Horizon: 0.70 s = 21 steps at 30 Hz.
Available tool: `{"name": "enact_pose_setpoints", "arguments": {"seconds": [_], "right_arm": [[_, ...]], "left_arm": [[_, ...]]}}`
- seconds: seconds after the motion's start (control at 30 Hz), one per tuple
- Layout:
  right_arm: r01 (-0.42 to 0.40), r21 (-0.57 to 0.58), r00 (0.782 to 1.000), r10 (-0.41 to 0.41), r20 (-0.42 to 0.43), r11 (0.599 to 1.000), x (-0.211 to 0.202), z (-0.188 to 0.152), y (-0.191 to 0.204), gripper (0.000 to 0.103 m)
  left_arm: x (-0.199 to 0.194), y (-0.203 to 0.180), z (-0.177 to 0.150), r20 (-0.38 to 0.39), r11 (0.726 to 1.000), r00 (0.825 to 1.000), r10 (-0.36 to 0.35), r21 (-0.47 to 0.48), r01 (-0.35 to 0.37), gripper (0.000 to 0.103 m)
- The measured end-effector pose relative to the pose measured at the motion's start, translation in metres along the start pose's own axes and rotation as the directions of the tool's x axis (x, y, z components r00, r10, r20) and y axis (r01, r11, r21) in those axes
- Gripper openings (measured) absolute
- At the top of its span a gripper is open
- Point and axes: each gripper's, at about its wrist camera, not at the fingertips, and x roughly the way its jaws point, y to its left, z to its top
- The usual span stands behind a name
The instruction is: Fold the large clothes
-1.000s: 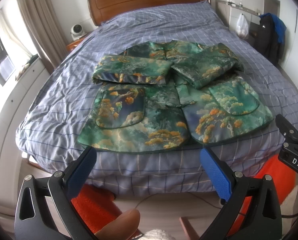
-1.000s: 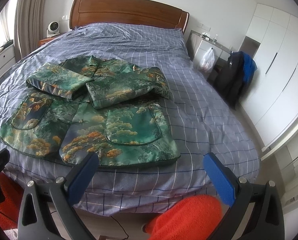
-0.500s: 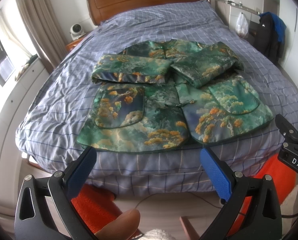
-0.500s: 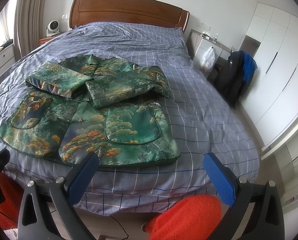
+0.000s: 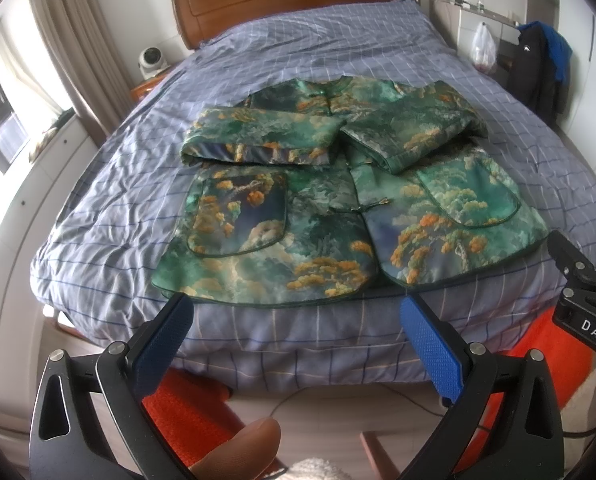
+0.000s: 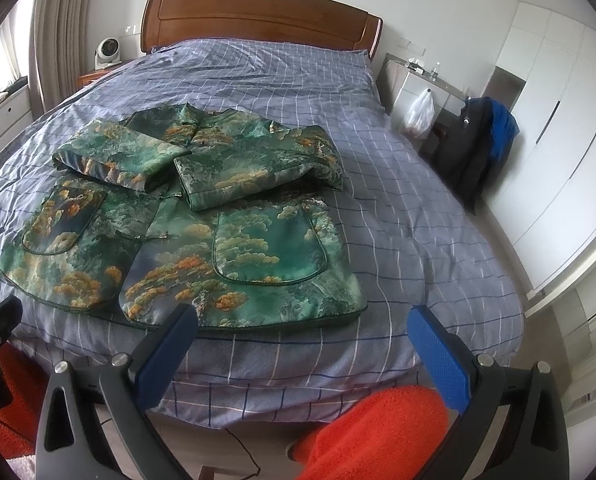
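A green jacket with an orange and blue tree print lies flat on the bed, front up, hem near the foot edge. Both sleeves are folded across the chest. It also shows in the right wrist view. My left gripper is open and empty, hovering off the foot of the bed just short of the hem. My right gripper is open and empty, just short of the jacket's right hem corner. The right gripper's body shows at the edge of the left wrist view.
The bed has a blue checked cover and a wooden headboard. A nightstand with a small fan stands at the left. A dark and blue coat hangs at the right by white wardrobes. An orange rug lies on the floor.
Both grippers have edged slightly forward toward the foot of the bed. The jacket has not moved.
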Motion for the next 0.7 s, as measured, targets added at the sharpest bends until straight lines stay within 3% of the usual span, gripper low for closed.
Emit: {"name": "enact_pose_setpoints", "arguments": {"seconds": [0.7], "right_arm": [[-0.006,-0.002,1.0,0.006,-0.001,1.0,-0.001,-0.0015,0.0016,0.103]], "left_arm": [[0.0003,-0.0019,0.001,0.0,1.0,1.0,0.003,0.003,-0.003,0.103]]}}
